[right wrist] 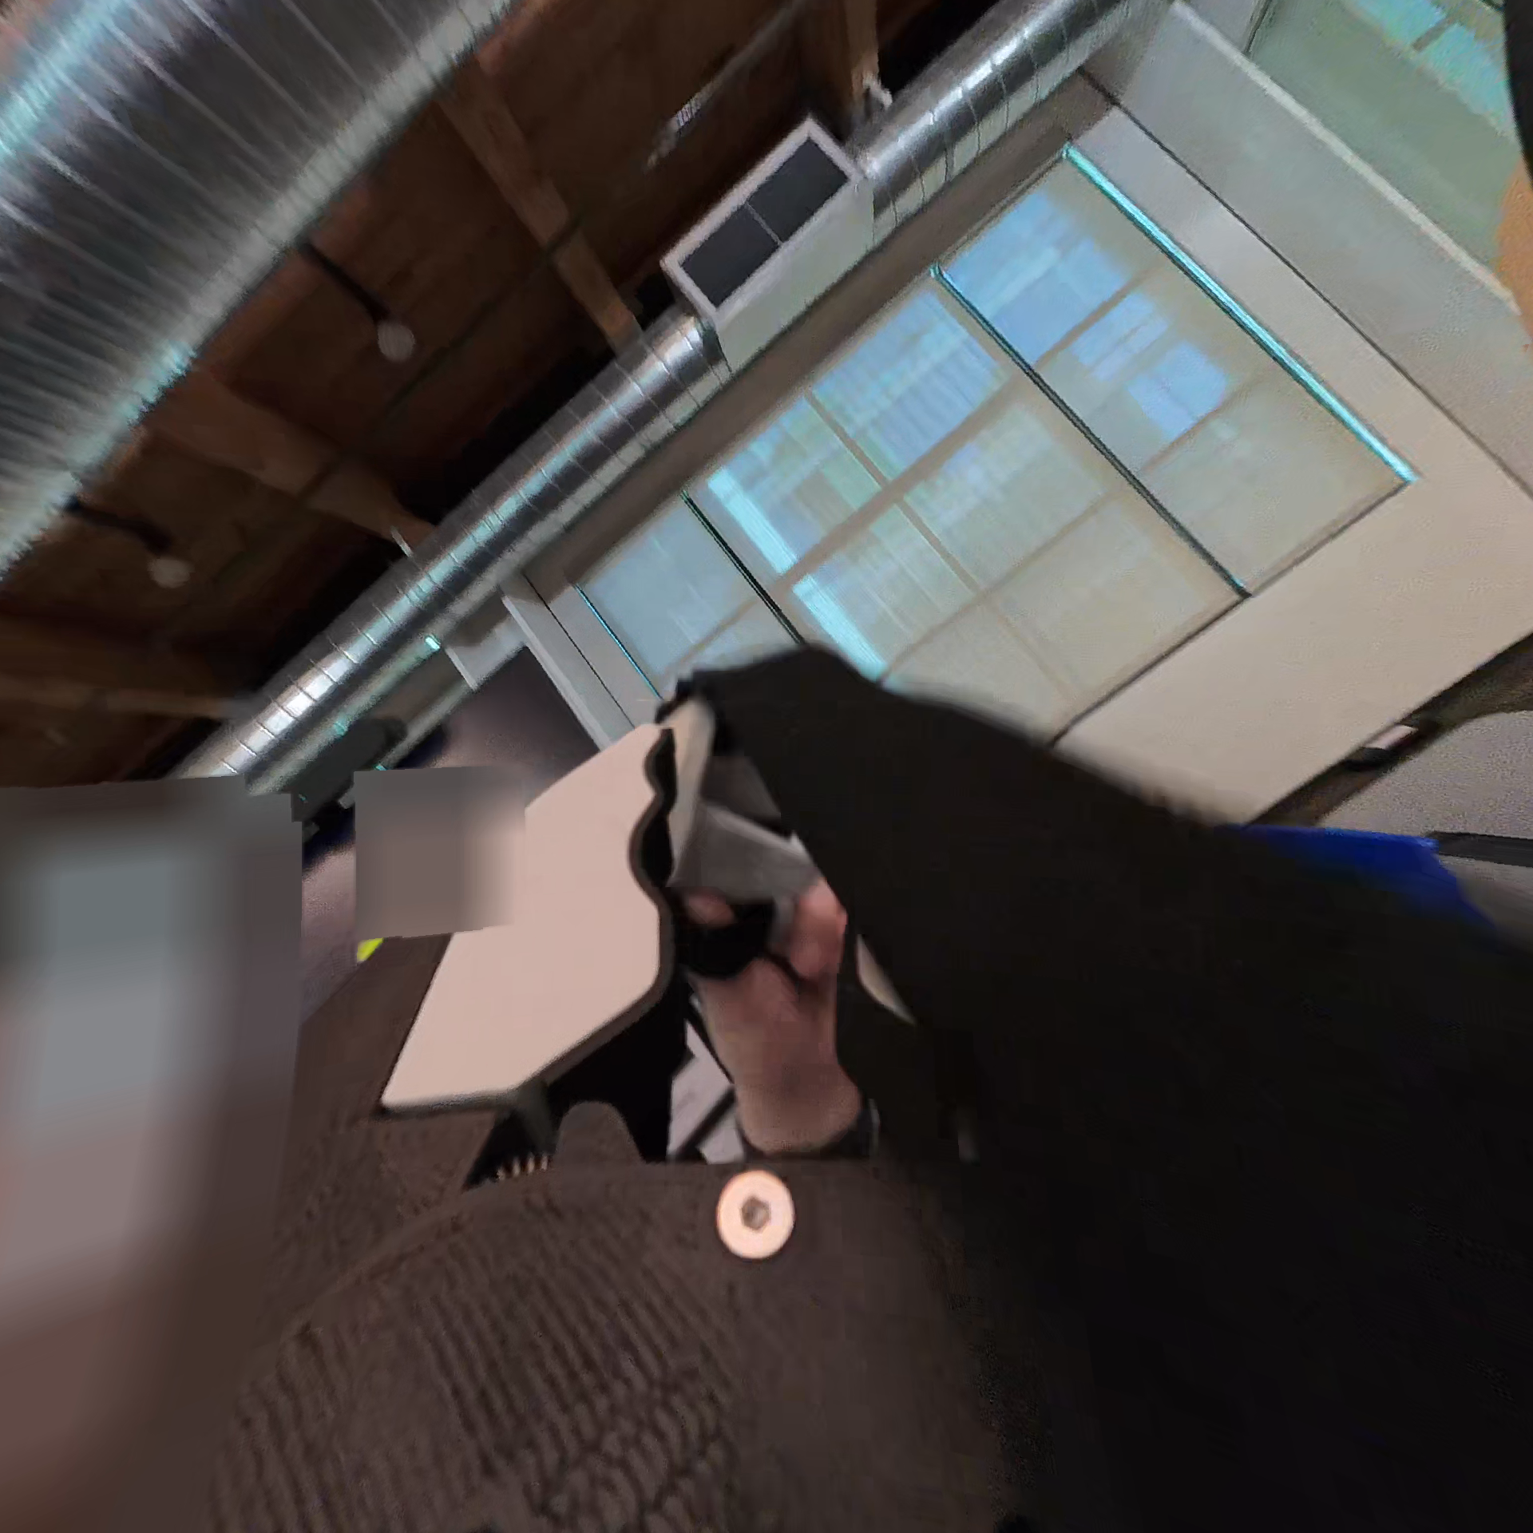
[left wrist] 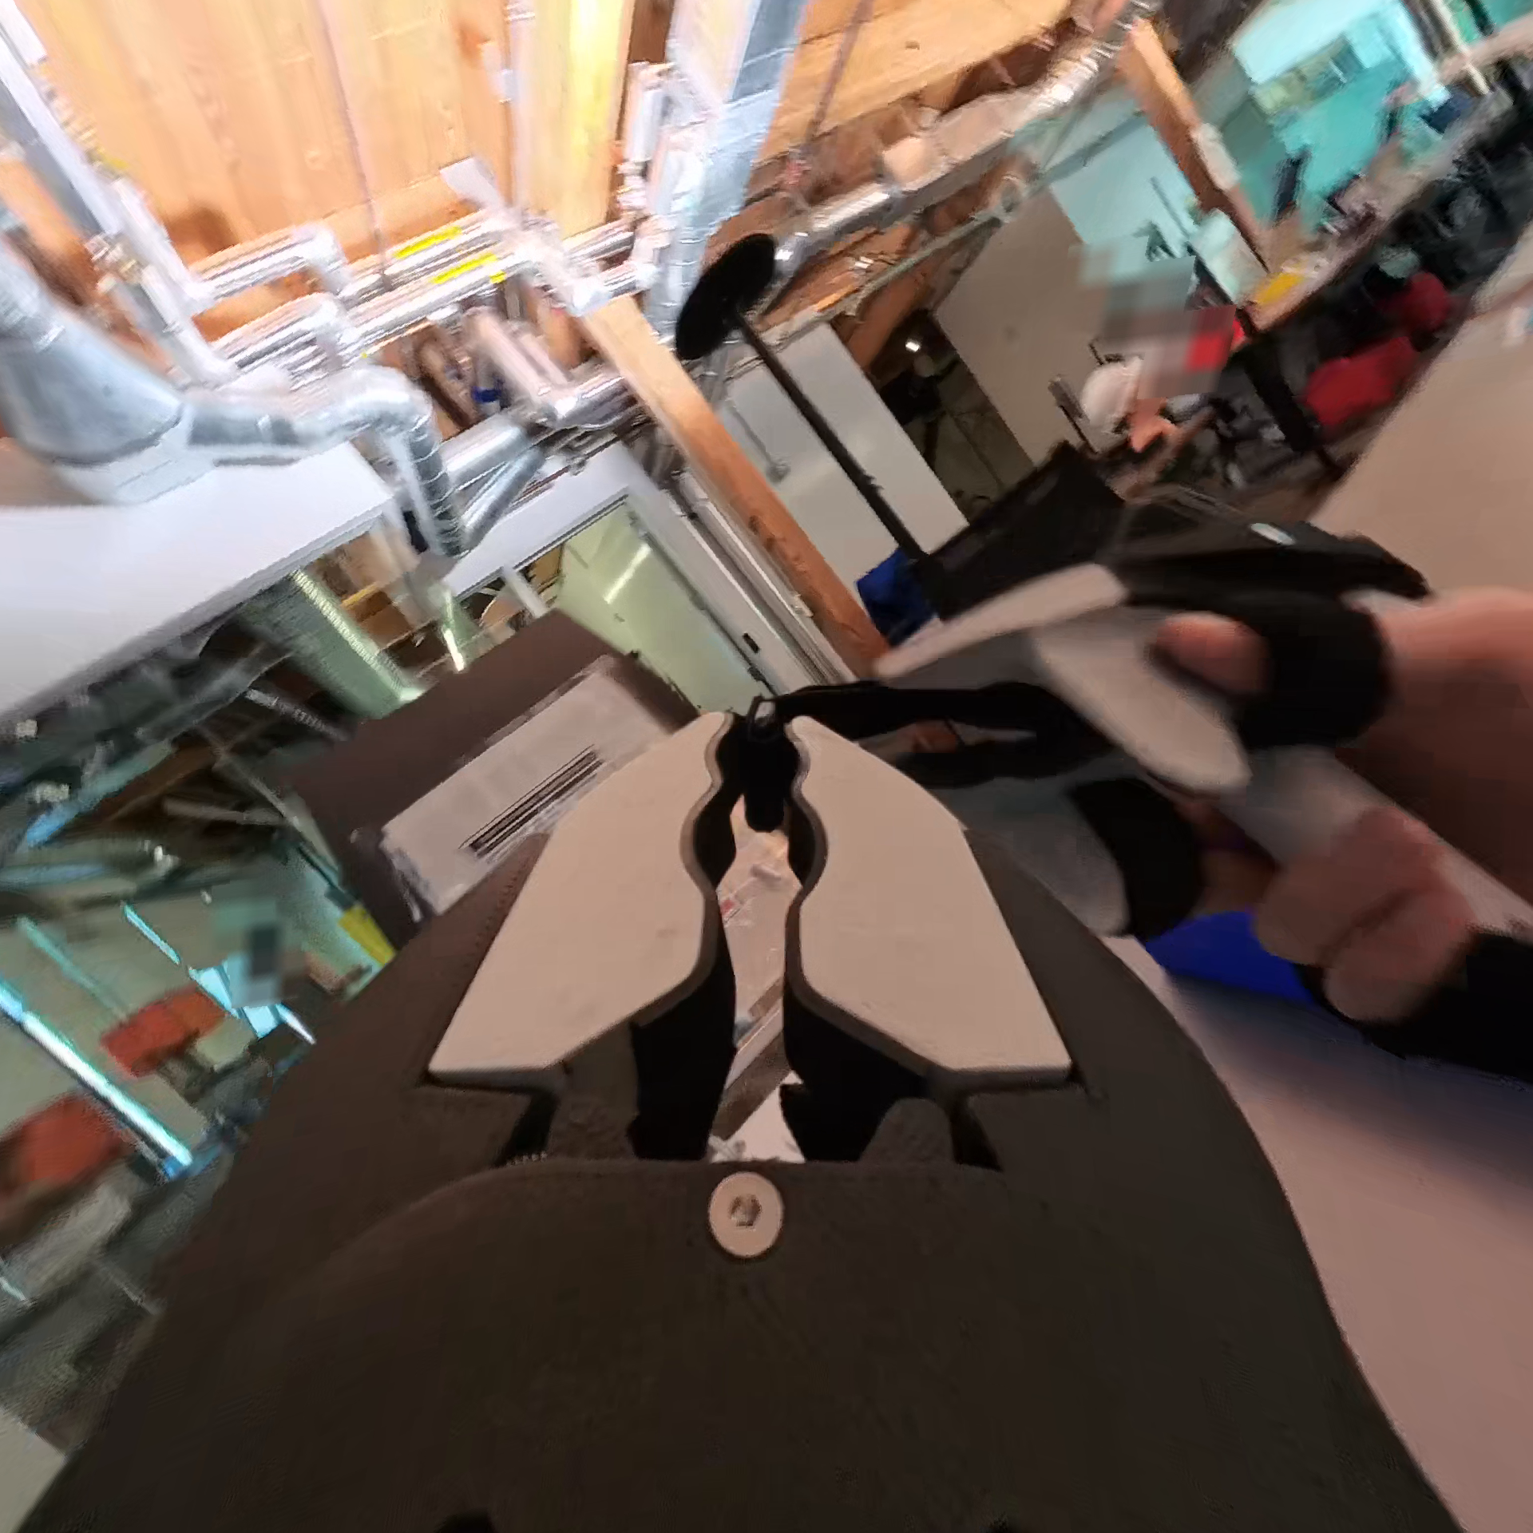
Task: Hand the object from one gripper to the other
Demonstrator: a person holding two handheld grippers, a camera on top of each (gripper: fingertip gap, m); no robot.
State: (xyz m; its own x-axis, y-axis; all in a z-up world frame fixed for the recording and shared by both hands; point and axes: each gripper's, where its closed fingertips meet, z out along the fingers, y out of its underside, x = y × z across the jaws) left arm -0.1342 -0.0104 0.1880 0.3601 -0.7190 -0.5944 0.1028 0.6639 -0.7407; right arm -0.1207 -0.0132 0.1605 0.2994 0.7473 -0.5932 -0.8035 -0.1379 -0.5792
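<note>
The object is a black fabric item with a strap (left wrist: 896,717) that ends in a small black pull (left wrist: 759,780). My left gripper (left wrist: 756,747) is shut on the pull, held up in the air. The strap runs right to my right gripper (left wrist: 912,664), held by a gloved hand (left wrist: 1327,688). In the right wrist view the black fabric (right wrist: 1037,954) drapes over my right gripper (right wrist: 747,730) and hides its right finger. Its left finger (right wrist: 564,912) stands close in, with the fabric bunched at its tip. The left gripper's grey body (right wrist: 730,838) and hand (right wrist: 780,1020) show behind.
Both views tilt up at a wooden ceiling with silver ducts (left wrist: 390,415) (right wrist: 514,514). A black floor lamp (left wrist: 730,290) and a wooden post (left wrist: 730,464) stand ahead. A large window (right wrist: 995,464) is ahead of the right gripper. A blue object (right wrist: 1344,863) lies at the right. My two grippers' fingertips are within a few centimetres of each other.
</note>
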